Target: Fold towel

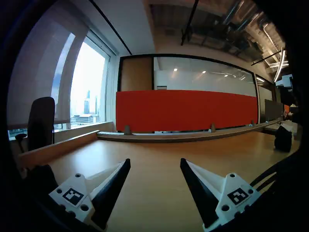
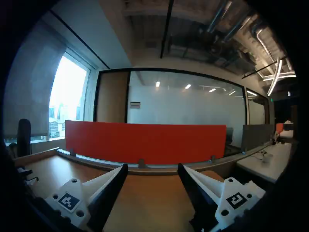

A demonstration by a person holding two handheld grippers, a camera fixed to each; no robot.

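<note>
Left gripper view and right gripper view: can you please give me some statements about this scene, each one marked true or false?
1. The left gripper and the right gripper are both open. True.
2. The divider behind the desk is blue. False: it is red.
3. The left gripper holds a towel. False: nothing is between its fingers.
4. A chair stands near the window. True.

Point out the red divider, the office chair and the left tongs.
red divider [image 1: 185, 110], left gripper view, panel middle.
office chair [image 1: 40, 121], left gripper view, backrest.
left tongs [image 1: 154, 159], left gripper view, between the fingertips.
</note>
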